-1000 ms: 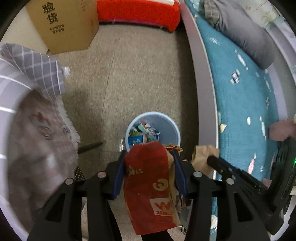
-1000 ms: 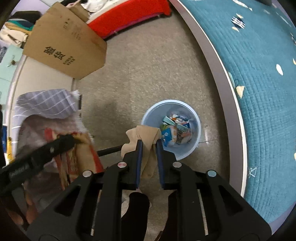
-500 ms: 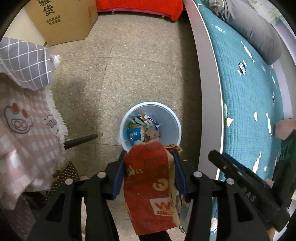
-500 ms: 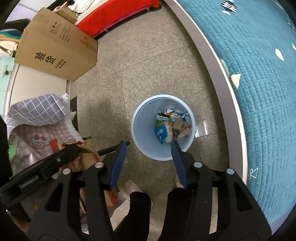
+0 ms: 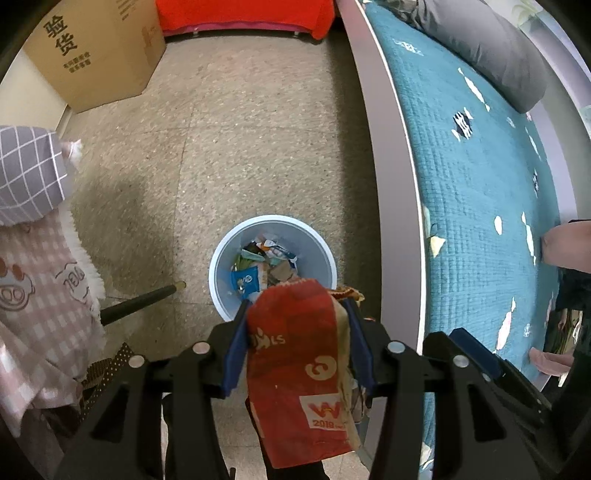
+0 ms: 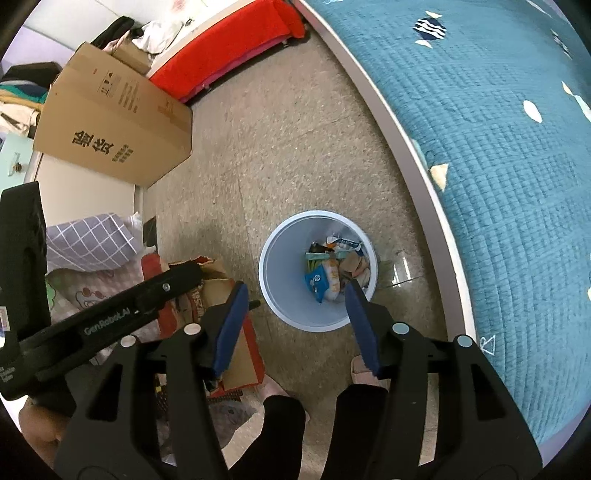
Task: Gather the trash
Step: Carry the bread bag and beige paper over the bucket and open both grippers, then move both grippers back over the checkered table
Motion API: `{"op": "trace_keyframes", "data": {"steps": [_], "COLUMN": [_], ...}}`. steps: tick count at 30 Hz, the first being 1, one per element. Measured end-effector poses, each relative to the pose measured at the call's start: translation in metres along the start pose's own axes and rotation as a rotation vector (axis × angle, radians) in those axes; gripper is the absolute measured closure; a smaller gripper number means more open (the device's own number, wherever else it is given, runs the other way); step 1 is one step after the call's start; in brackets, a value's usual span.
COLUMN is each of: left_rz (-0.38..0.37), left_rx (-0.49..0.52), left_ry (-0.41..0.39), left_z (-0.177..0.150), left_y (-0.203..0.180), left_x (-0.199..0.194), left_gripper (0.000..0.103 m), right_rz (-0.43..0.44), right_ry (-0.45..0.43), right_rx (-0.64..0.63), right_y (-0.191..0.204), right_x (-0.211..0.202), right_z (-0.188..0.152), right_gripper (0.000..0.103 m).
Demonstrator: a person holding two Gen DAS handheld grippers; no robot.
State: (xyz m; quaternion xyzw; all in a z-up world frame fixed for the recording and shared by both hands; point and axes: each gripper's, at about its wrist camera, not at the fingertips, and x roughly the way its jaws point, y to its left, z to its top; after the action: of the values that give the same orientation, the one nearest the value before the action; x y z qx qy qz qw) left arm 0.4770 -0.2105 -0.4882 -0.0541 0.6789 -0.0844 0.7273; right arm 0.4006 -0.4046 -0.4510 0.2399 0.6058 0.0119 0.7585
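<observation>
A light blue waste bin (image 5: 221, 258) (image 6: 275, 266) stands on the floor by the bed, holding wrappers and a crumpled tan paper. My left gripper (image 5: 295, 312) is shut on a red and brown paper bag (image 5: 299, 369), which hangs just short of the bin's near rim. In the right wrist view that bag (image 6: 243, 347) and the left gripper (image 6: 177, 280) show at the left of the bin. My right gripper (image 6: 295, 295) hovers over the bin; its jaws are opening and nothing is between them.
A bed with a teal quilt (image 5: 480, 206) and a grey frame (image 5: 399, 184) runs along the right. A cardboard box (image 5: 92, 55) and a red bench (image 5: 243, 14) stand at the far end. Checked cloth (image 5: 33, 258) hangs at the left. The person's feet (image 6: 365, 369) are near the bin.
My right gripper has opened and the tan crumpled paper it held has dropped into the bin. Both grippers have shifted, the left one moving lower toward the bin with the bag.
</observation>
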Motion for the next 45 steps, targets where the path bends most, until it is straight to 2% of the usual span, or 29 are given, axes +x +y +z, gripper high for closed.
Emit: {"op": "trace_keyframes", "data": {"steps": [5,6,8,11,16,24,30,35,40,45], "left_rz": [-0.011,-0.013,-0.003,0.0,0.001,0.006,0.034,0.07,0.129,0.188], "left_rx": [0.009,0.008,0.007,-0.005,0.003,-0.009,-0.047,-0.091,-0.164,-0.281], "left_ry": [0.014,0.033,0.062,0.104,0.105,0.041,-0.089,-0.202,-0.293,-0.324], "left_z": [0.006,0.007,0.007,0.005,-0.005,-0.014,-0.023,-0.037,-0.061,-0.1], "left_y": [-0.008,-0.008,-0.008,-0.006,-0.003,0.02,0.066,0.122,0.208,0.307], "left_x": [0.001,0.003,0.007,0.011,-0.001,-0.061,-0.141,-0.208,-0.27,-0.308], "left_gripper": [0.05,0.04,0.035,0.035,0.035,0.035,0.035,0.034,0.034,0.034], "right_rz": [0.003,0.004,0.003,0.001,-0.001,0.032,0.086,0.15,0.218,0.274], "right_ry": [-0.004,-0.004,-0.001,0.005,0.014,0.015,0.011,-0.023,-0.036,0.007], "right_rx": [0.028,0.031,0.033,0.035,0.024,-0.033,-0.172,-0.329,-0.425,-0.52], "right_y": [-0.003,-0.003,-0.001,0.0,0.008,0.049,0.12,0.212,0.3,0.395], "right_x": [-0.005,-0.005,-0.006,-0.008,-0.013,-0.036,-0.065,-0.091,-0.091,-0.071], "right_z": [0.0,0.0,-0.001,-0.002,-0.006,-0.01,-0.01,-0.023,-0.051,-0.098], "right_gripper": [0.049,0.049,0.048,0.048,0.048,0.048,0.048,0.047,0.045,0.043]}}
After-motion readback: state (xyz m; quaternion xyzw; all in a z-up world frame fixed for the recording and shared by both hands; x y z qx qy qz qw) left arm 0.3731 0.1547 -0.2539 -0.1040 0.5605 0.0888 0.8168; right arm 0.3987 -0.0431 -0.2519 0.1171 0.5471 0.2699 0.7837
